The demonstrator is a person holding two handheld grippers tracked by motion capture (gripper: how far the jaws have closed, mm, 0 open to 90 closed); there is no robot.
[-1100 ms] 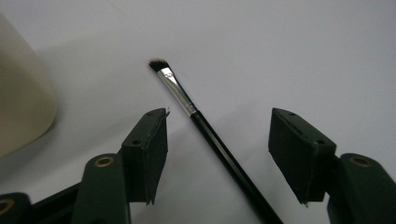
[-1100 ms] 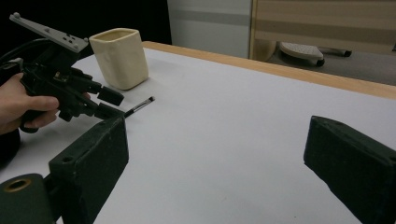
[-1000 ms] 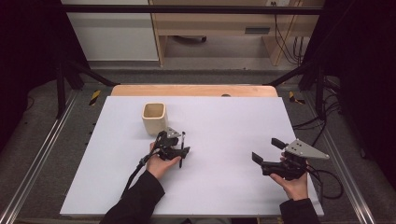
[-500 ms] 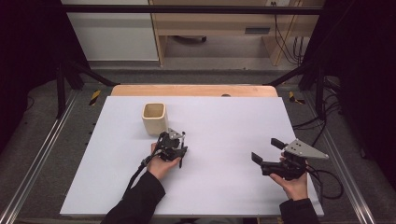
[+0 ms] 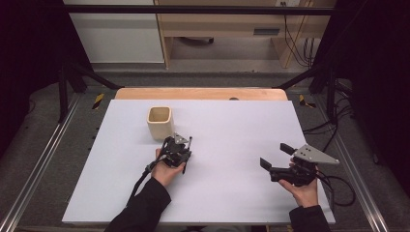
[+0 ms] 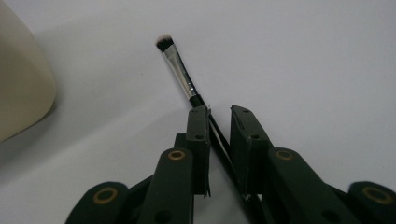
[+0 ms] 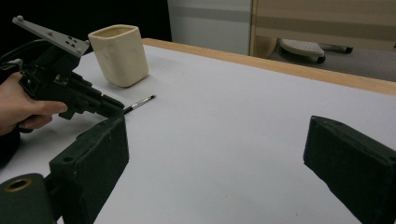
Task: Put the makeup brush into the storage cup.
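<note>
Left gripper (image 6: 219, 116) is straddling the brush (image 6: 180, 70) handle just beside the cup (image 5: 160, 122), jaws narrowed, grip unconfirmed. Brush is lying on the counter (image 5: 232, 125), outside the cup. Right gripper (image 5: 279, 159) is idling, jaws wide, empty.

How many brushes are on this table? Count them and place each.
1. The brush lies on the white table, its handle between the left gripper jaws, bristles pointing toward the cream cup. None inside the cup.

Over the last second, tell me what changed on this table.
Almost nothing. The left claw stays low beside the cream square cup, its jaws around the thin black-handled makeup brush lying on the white table. The right claw stays open and empty.
</note>
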